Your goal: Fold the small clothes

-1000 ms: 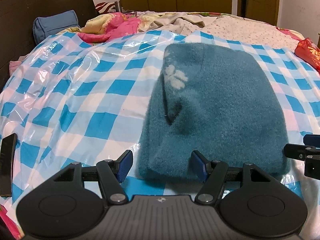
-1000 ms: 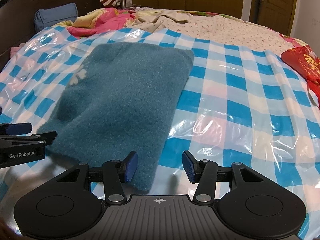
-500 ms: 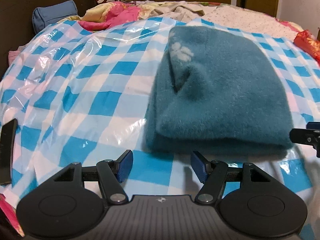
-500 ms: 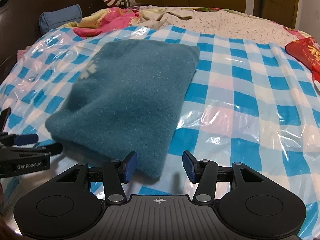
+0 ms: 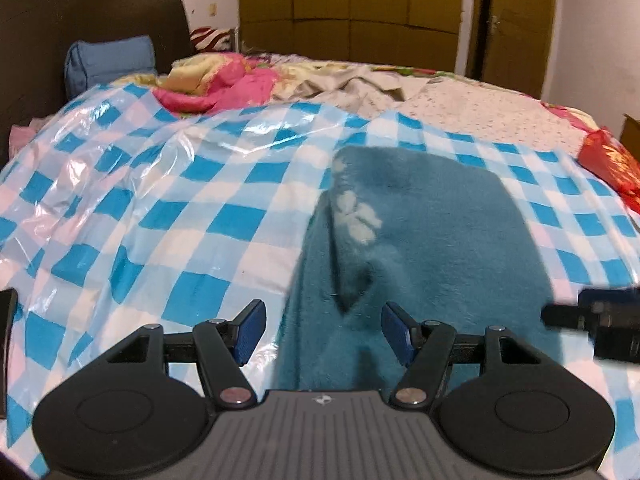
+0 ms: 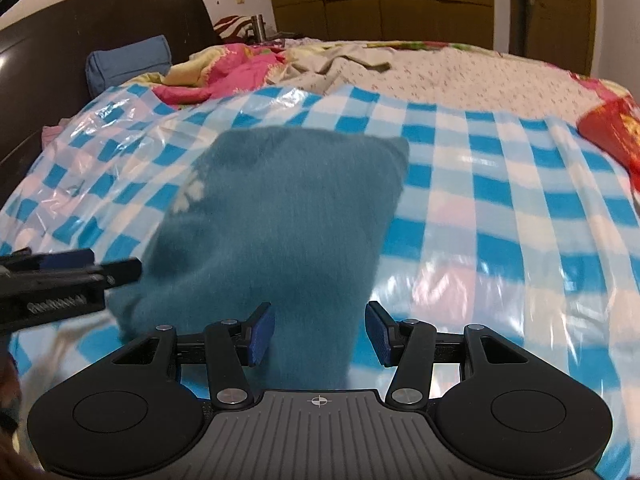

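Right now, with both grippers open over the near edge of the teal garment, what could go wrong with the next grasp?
1. The garment is already folded into layers; the left gripper might pinch only the top one and undo the fold.
2. The plastic sheet looks slick and wrinkled, so the right gripper could catch it with the cloth.
3. Both views are blurred, so aim may be off.

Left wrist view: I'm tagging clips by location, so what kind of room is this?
Most likely a home bedroom: a dark headboard with a blue pillow, rumpled bedding, and wooden wardrobe doors behind.
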Demonstrator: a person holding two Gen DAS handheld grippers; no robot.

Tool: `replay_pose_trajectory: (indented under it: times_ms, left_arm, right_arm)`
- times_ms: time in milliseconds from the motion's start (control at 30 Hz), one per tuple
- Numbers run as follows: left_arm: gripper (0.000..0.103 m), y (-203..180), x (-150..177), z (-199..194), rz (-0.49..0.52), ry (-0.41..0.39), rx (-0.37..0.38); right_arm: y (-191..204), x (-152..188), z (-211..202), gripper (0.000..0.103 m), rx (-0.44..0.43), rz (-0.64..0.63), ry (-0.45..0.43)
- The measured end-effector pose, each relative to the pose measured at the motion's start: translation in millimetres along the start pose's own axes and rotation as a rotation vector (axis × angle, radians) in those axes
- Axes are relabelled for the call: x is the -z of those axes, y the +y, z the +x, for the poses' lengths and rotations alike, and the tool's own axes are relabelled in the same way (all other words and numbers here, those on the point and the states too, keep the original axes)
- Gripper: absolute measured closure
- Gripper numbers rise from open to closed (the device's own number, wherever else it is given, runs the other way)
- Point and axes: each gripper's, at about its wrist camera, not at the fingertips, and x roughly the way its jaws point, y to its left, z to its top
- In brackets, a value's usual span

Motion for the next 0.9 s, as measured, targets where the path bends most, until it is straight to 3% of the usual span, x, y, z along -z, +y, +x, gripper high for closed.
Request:
replay_pose_trajectory:
  times_ms: [133, 233, 500, 733, 900]
  left_arm:
    - [0.027, 10, 9, 20, -0.015, 0.058, -0.038]
    - [0.025, 17, 15, 25, -0.046, 0.068, -0.015]
    - [0.018, 27, 14, 42, -0.017, 0.091, -0.012]
    - [0.017, 35, 8, 48, 0.001, 0.13, 0.02]
    - [0.017, 21, 7, 40, 0.031, 0.126, -0.02]
  right_arm:
    - [23, -33, 27, 0.053, -0.052, -0.047, -0.007]
    - [45, -50, 59, 0.053, -0.077, -0.075, 0.022]
    - [95, -56, 113, 0.051, -0.041, -0.227, 0.058]
    - [100, -59, 123, 0.051, -0.032, -0.237, 0.065]
    - [92, -56, 104, 0.054, -0.051, -0.214, 0.022]
